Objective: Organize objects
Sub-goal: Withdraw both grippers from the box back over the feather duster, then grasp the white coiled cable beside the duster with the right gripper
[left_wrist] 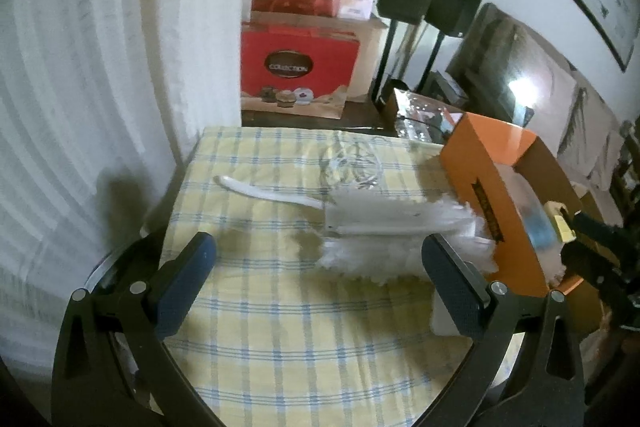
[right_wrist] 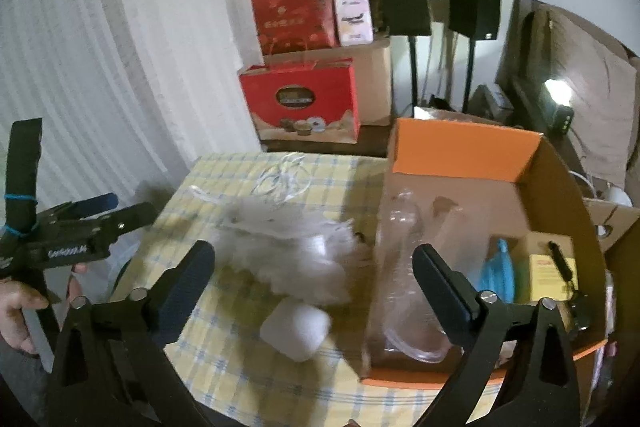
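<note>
Sorting partly done: orange box (right_wrist: pixel 460 155) already holds bottle (right_wrist: pixel 404 267), blue item, yellow pack; duster (left_wrist: pixel 372 223), white block (right_wrist: pixel 296 327), cable (right_wrist: pixel 280 179) left on counter (left_wrist: pixel 280 327). Both grippers' (left_wrist: pixel 320 275) (right_wrist: pixel 312 291) jaws spread, empty.

Between my left fingers (left_wrist: pixel 202 255) the checked tabletop (left_wrist: pixel 260 307) lies bare. Ahead, the white duster (left_wrist: pixel 376 227) blocks the middle, the orange box (left_wrist: pixel 500 187) walls the right, and the curtain (left_wrist: pixel 80 87) closes the left.
</note>
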`<state>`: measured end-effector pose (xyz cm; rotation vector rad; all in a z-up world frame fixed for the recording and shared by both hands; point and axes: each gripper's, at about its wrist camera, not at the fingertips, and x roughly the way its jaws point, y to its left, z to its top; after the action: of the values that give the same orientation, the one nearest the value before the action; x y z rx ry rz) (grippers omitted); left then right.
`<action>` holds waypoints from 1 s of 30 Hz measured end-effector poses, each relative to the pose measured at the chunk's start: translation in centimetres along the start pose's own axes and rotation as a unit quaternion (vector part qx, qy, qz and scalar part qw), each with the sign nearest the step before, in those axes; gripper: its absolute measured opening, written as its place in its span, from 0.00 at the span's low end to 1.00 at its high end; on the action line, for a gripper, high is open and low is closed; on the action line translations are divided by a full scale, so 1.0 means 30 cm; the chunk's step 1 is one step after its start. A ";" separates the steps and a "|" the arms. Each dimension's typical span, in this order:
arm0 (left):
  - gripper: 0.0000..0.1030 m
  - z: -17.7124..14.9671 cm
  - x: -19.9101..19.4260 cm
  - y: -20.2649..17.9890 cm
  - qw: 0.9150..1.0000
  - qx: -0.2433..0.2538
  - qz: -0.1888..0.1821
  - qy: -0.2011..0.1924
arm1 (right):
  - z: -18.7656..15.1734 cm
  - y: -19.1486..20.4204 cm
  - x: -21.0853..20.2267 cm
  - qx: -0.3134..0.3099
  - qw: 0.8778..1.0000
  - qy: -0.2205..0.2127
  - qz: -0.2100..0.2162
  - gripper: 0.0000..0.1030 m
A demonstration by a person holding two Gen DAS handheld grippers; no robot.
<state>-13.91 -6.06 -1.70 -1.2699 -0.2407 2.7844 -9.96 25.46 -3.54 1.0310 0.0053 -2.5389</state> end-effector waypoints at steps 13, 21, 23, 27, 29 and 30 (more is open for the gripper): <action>0.99 -0.007 0.046 0.078 1.000 -0.014 -0.008 0.006 | -0.047 0.106 0.112 -0.033 0.998 0.041 0.023 0.68; 0.99 -0.051 0.107 0.080 1.000 -0.007 -0.008 0.023 | 0.011 0.122 0.165 -0.029 0.998 0.043 0.026 0.68; 0.99 -0.053 0.118 0.089 1.000 -0.008 -0.008 0.026 | 0.040 0.125 0.186 -0.027 0.998 0.042 0.029 0.68; 0.99 -0.054 0.139 0.111 0.999 -0.017 -0.008 0.029 | 0.099 0.125 0.249 -0.015 0.998 0.049 0.038 0.68; 0.99 -0.055 0.149 0.121 0.999 -0.021 -0.009 0.031 | 0.134 0.124 0.293 -0.007 0.998 0.054 0.041 0.68; 0.99 -0.054 0.155 0.123 0.999 -0.021 -0.010 0.032 | 0.151 0.123 0.319 -0.003 0.998 0.057 0.040 0.68</action>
<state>-15.74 -8.92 -6.82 -1.3554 -0.3079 2.7305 -17.86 17.95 -6.12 1.1485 0.0041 -2.4050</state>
